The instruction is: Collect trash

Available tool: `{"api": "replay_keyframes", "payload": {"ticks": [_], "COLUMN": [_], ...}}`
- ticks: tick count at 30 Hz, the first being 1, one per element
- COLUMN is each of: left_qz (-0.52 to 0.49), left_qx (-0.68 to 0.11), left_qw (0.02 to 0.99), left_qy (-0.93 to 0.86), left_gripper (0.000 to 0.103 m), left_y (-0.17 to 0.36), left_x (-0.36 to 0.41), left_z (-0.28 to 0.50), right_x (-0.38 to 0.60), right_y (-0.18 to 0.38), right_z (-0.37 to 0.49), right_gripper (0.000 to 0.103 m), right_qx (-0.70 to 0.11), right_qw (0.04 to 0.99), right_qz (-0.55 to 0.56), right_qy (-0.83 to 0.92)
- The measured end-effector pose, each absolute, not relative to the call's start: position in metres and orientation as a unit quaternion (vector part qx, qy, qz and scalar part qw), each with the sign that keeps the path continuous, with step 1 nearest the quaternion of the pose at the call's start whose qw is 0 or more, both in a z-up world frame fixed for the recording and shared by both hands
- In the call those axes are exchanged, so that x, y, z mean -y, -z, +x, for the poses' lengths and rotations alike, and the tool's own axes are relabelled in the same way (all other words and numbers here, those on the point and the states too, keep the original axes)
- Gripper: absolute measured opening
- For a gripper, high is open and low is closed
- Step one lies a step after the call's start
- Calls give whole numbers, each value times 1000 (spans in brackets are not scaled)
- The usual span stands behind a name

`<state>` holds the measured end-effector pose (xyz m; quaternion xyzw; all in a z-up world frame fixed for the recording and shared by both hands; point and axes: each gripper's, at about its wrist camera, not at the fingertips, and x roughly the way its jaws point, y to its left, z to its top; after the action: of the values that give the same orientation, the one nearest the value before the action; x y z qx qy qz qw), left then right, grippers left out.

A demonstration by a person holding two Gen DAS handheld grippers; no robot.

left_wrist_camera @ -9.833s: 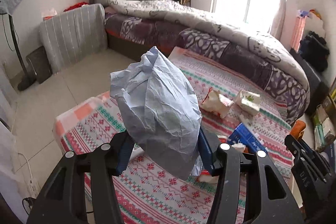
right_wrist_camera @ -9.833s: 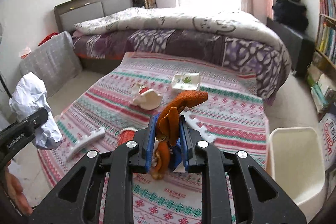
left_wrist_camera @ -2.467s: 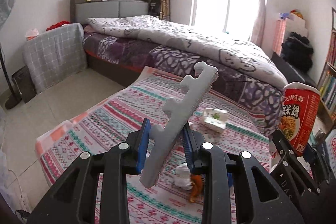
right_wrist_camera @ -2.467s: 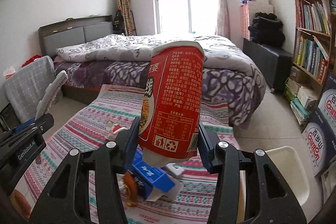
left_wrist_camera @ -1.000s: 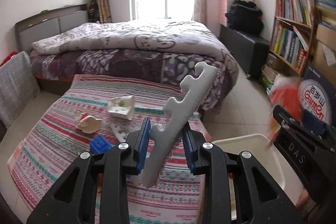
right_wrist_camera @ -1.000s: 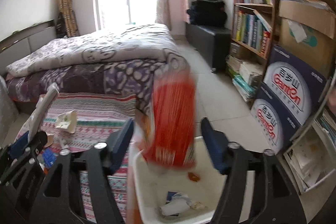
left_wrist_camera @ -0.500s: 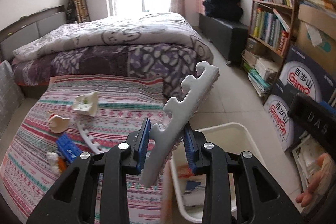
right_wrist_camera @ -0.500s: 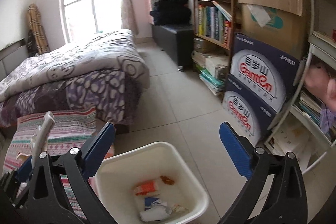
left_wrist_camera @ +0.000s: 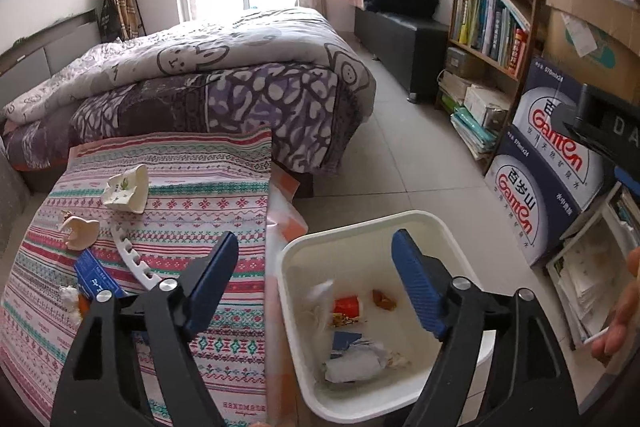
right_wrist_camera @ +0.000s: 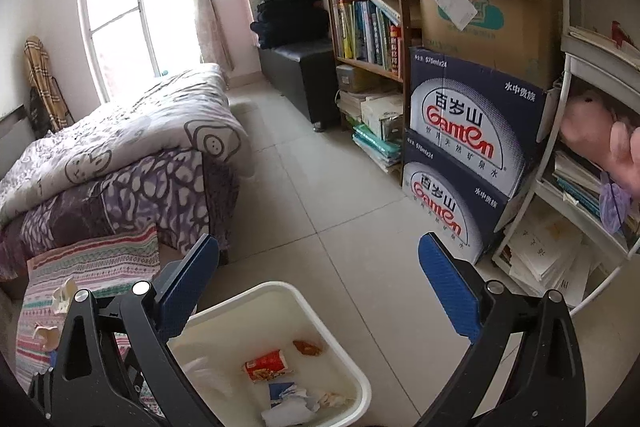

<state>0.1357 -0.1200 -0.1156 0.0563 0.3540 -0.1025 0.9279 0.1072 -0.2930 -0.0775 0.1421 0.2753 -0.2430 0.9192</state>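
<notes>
My left gripper (left_wrist_camera: 316, 239) hangs over the white bin (left_wrist_camera: 360, 223); its jaws are opening and nothing is between them. Inside the bin lie a red noodle cup (left_wrist_camera: 348, 307), a white foam piece (left_wrist_camera: 318, 297), crumpled paper (left_wrist_camera: 352, 363) and an orange scrap (left_wrist_camera: 384, 299). On the patterned cloth (left_wrist_camera: 200, 207) to the left remain a foam strip (left_wrist_camera: 128, 255), a blue carton (left_wrist_camera: 94, 273), a white carton (left_wrist_camera: 126, 187) and a beige wrapper (left_wrist_camera: 80, 231). My right gripper (right_wrist_camera: 319, 243) stands wide open and empty above the bin's (right_wrist_camera: 340, 347) far rim, over the cup (right_wrist_camera: 266, 365).
A bed with a purple quilt (left_wrist_camera: 220, 87) lies behind the cloth. Stacked blue Ganten boxes (right_wrist_camera: 464, 163), a bookshelf (right_wrist_camera: 368, 27) and a white rack (right_wrist_camera: 580, 187) line the right side. Bare tiled floor (right_wrist_camera: 320, 167) runs between bed and shelves. A hand (left_wrist_camera: 624, 307) shows at the right edge.
The left gripper opened and let go of the white foam piece, which now lies in the bin. The red cup left the right gripper and landed in the bin. Both views swung right.
</notes>
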Motion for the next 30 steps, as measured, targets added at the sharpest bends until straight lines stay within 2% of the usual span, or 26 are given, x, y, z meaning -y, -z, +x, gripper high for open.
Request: {"api": "replay_keyframes", "payload": {"ticks": [3,17,26,30], "left_qz": [62,29,-41,-136], "left_qx": [-356,-412,-455,-481], "left_qw": [928,911,884,857], "left_qy": [90,-6,-100,-126], "left_gripper": [84,86,86,86], "left_y": [116,133,158,175], "left_x": [112,8,-96,-153], "left_z": [136,152,166,174], "right_x": [284,207,147,121], "right_y": [82,99,112,120], "right_z": [114,139,157,163], "right_gripper": [96,96,96,96], "right_qx": [-296,-357,-387,-399], "right_qw": [917,917,915,913], "right_qz": [136,100,59,37], "right_qy": [229,148,98,78]}}
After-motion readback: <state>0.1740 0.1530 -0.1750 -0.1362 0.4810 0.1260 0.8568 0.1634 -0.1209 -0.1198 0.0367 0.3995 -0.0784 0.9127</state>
